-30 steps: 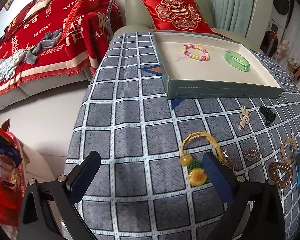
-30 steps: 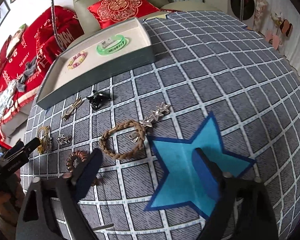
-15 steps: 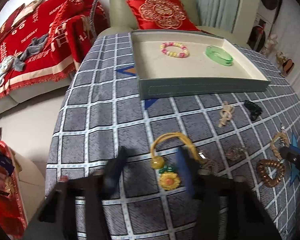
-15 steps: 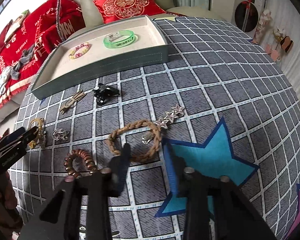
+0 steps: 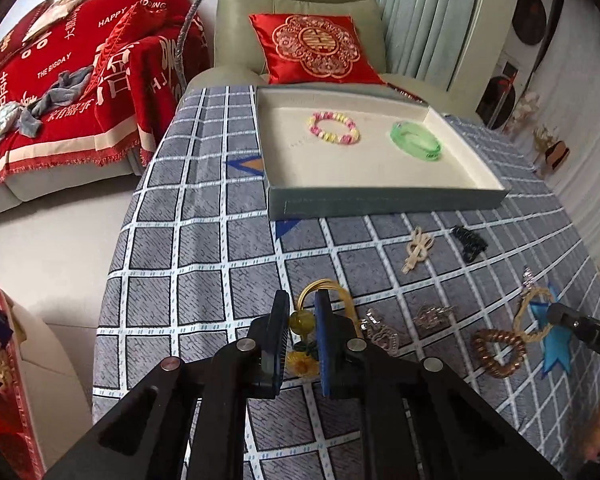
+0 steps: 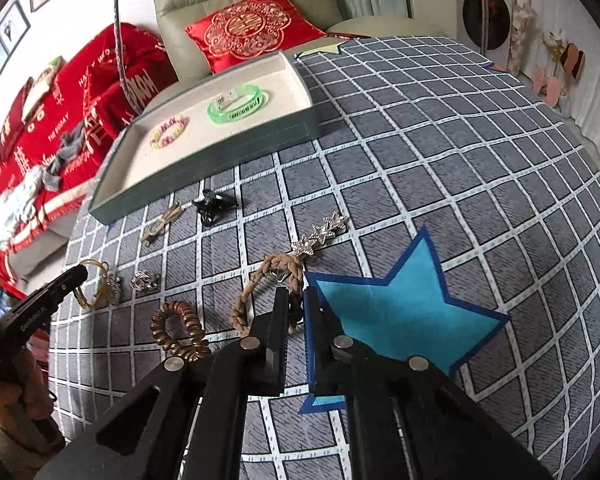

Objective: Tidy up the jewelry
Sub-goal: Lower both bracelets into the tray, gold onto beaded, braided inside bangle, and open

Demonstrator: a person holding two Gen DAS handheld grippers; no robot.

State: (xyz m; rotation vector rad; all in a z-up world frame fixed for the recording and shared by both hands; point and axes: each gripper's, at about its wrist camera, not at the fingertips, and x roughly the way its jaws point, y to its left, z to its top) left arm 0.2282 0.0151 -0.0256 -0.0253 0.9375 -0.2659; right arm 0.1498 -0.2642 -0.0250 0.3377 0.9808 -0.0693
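Left tool (image 5: 302,322) pinches the yellow hair tie's (image 5: 325,296) glassy amber bead; right tool (image 6: 296,312) squeezes the braided tan bracelet (image 6: 260,296). A coiled copper hair tie (image 6: 178,330) sits beside it on the checkered table (image 6: 420,140).

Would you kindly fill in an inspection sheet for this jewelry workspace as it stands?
Surface: checked grey tablecloth with blue star.
Job's things: tray holds beaded bracelet and green bangle; outside it lie black claw clip, star clip and coil hair tie.
Clutter: nothing seen.
Grippers: left hand-held gripper shut on yellow bead hair tie; right hand-held gripper shut on braided bracelet.
Cables: grey cord beside sofa.
Surroundings: armchair, red cushion, red throw.
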